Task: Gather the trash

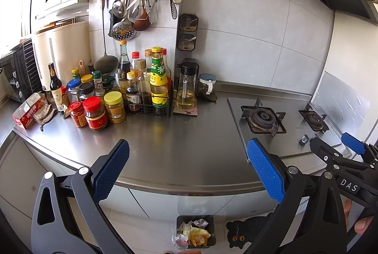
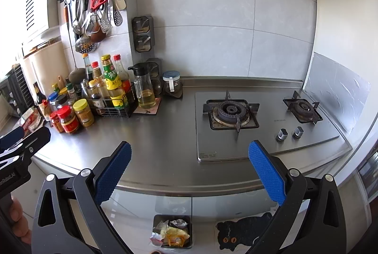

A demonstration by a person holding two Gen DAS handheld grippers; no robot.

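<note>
My fingers on both grippers are spread and empty above the near tabletop edge, since the wrappers already fill the floor bin below.

A small dark rectangular plastic bin is sitting on the pale floor, just in front of the cabinet doors below the steel counter's edge. Crumpled wrappers are filling it: clear and whitish film, a yellow-orange sachet, and what may be a red-and-white packet spilling over the bin's near left rim.
</note>
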